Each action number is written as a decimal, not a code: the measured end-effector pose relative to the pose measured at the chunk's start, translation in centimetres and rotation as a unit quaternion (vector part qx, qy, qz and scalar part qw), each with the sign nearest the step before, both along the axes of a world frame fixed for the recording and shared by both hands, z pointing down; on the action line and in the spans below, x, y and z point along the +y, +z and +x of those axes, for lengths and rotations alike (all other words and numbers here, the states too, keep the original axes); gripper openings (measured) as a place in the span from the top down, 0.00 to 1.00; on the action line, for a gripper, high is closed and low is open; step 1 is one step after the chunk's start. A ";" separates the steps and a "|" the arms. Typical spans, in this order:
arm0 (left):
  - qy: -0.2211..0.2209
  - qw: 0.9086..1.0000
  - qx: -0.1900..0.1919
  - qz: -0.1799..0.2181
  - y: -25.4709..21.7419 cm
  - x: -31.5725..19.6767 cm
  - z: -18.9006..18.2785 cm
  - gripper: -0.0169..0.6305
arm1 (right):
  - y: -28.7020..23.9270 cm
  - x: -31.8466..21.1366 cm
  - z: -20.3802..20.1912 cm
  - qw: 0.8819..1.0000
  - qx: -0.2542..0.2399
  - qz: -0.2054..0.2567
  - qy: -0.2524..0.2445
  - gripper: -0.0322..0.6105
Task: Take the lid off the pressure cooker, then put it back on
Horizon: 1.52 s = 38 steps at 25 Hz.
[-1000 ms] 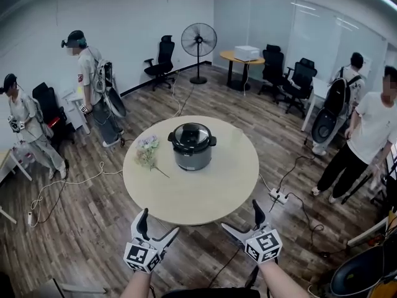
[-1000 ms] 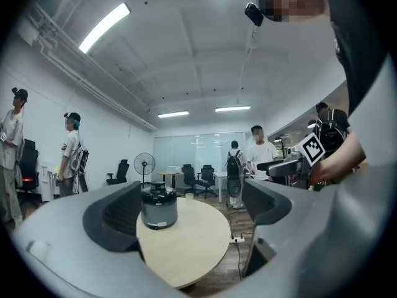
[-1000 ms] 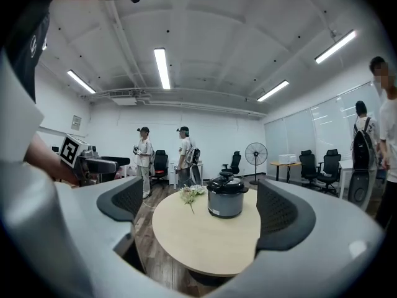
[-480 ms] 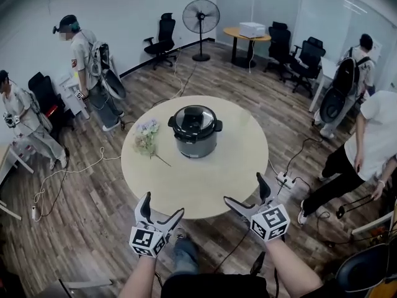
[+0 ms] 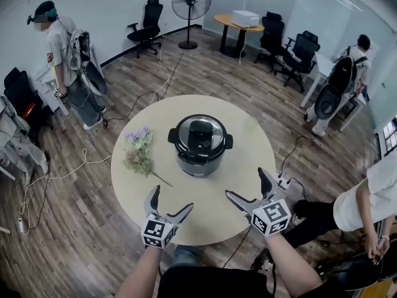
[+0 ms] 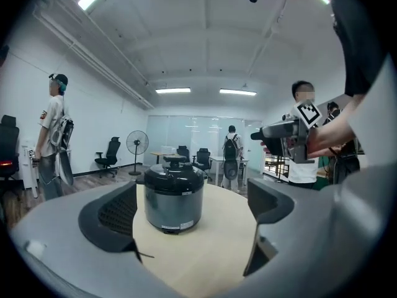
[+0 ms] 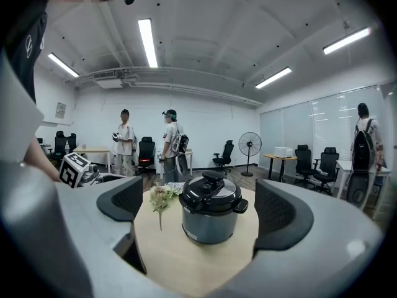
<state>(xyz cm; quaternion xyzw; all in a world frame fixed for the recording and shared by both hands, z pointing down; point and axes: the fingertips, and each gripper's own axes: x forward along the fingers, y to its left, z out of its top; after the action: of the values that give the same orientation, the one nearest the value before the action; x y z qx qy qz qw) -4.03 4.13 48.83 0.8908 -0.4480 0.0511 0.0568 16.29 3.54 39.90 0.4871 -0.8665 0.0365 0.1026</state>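
Observation:
A dark grey pressure cooker (image 5: 200, 146) stands near the middle of a round beige table (image 5: 248, 135), its black lid (image 5: 200, 135) on top with a handle across it. The cooker (image 6: 173, 202) is also ahead in the left gripper view, and the cooker (image 7: 209, 216) with its lid (image 7: 211, 194) shows in the right gripper view. My left gripper (image 5: 167, 205) hangs over the table's near edge, its jaws opening with nothing between them. My right gripper (image 5: 250, 188) stands open and empty at the near right. Both are well short of the cooker.
A bunch of pale flowers (image 5: 138, 153) lies on the table left of the cooker. Cables (image 5: 56, 174) trail over the wooden floor. People (image 5: 62, 61) stand at the left and right of the room. Office chairs (image 5: 144, 22), a standing fan (image 5: 189, 5) and a small round table (image 5: 239, 25) are at the back.
Both grippers have moved forward, from short of the table to over its near edge. The cooker and table now sit closer and more centred in the head view.

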 end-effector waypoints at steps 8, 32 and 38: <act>0.053 0.997 -0.018 -0.056 6.0 -10.1 -0.2 0.07 | 0.6 -10.6 -3.6 0.998 0.045 -0.036 0.019 0.06; 0.119 0.981 -0.079 -0.129 15.8 -20.7 5.5 0.06 | 9.6 -26.3 -9.2 0.923 0.210 -0.212 -0.243 0.07; 0.111 0.983 -0.081 -0.125 15.8 -21.5 5.5 0.06 | 10.8 -27.0 -10.8 0.857 0.292 -0.266 -0.332 0.10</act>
<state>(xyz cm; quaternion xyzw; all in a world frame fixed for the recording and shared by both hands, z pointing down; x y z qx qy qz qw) 1.44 -17.41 64.67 0.9138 -0.3393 0.1850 0.1254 5.50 -23.47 50.67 0.1131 -0.8644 0.0853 0.4824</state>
